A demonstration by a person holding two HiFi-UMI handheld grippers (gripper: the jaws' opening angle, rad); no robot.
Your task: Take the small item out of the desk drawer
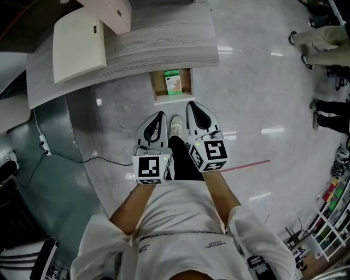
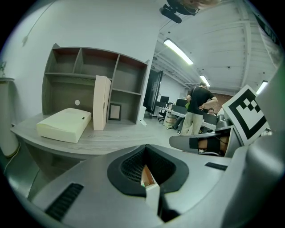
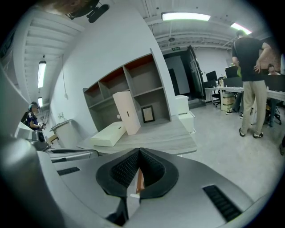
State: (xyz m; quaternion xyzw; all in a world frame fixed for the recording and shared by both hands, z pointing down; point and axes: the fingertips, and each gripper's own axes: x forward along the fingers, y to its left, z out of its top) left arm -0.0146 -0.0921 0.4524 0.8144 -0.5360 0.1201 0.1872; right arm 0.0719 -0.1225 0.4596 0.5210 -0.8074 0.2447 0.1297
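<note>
The desk drawer (image 1: 159,85) stands pulled out from under the grey wood desk (image 1: 164,38), and a small green box (image 1: 173,82) lies inside it. My left gripper (image 1: 159,116) and right gripper (image 1: 195,106) hang side by side just short of the drawer, above the floor, near my body. Both are shut with nothing in them. In the left gripper view the left gripper (image 2: 145,149) has its jaws closed, with a sliver of the drawer seen through the pad hollow. The right gripper (image 3: 139,152) looks the same in the right gripper view.
On the desk lie a flat cream box (image 1: 79,44) and an upright pale box (image 1: 112,12), with a shelf unit (image 2: 89,71) behind. A power strip and cable (image 1: 42,143) lie on the floor at left. People stand at the right (image 1: 322,41). My shoe (image 1: 176,126) is below the drawer.
</note>
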